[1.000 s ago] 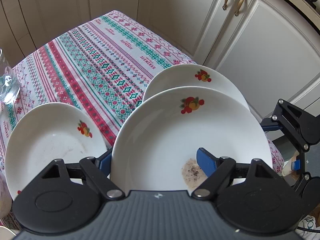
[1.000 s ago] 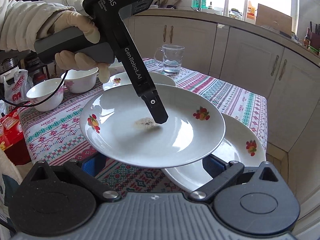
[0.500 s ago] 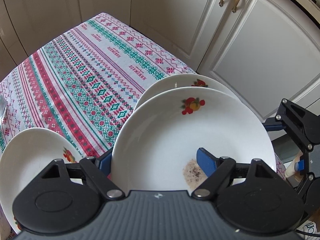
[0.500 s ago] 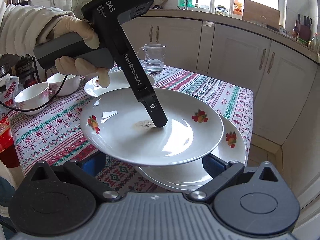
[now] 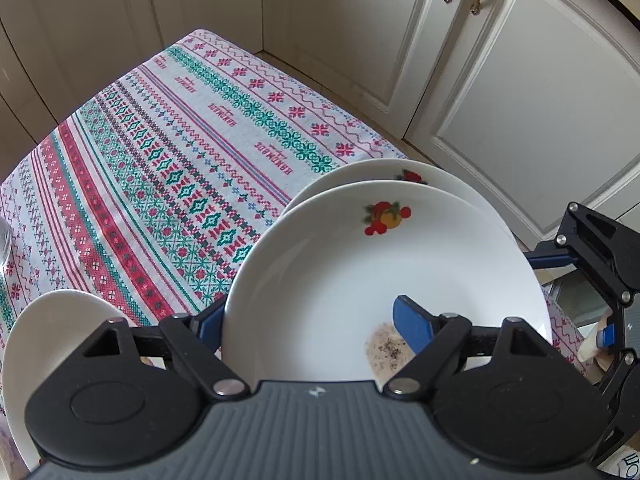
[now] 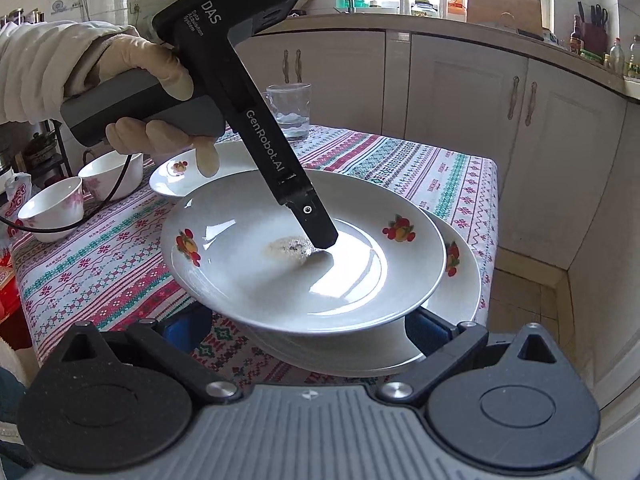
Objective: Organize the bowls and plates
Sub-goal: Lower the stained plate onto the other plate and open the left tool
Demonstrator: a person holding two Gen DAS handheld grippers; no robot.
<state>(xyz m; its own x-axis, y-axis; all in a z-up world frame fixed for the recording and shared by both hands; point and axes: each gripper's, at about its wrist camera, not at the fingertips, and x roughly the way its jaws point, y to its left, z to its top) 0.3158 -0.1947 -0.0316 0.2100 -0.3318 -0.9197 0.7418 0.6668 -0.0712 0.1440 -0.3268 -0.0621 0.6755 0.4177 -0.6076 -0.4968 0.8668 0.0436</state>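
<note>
1. The left gripper [image 6: 320,242] is clamped on the rim of the top plate [image 6: 304,248], one finger [image 5: 412,322] inside the dish beside a brown food stain [image 5: 386,350], the other under the edge.
2. The right gripper [image 6: 308,324] has its jaws standing wide with nothing between the pads; they sit low, just under the near edge of the held plate.
3. The top plate hangs tilted just above a second plate [image 6: 460,292] that lies near the table's corner; whether they touch cannot be told. Stacking looks nearly done: the judgement is that lowering and letting go remain.
4. Still to gather: a third plate [image 6: 188,176] lying apart on the cloth, and two bowls [image 6: 52,208] at the far left end.
5. A glass mug [image 6: 290,110] stands at the far edge.
6. The table carries a tablecloth [image 5: 180,168] striped in red and green patterns.
7. Around it, cream cabinets [image 5: 520,80] with brass handles; a counter with a sink and bottles runs beneath a bright window.
</note>
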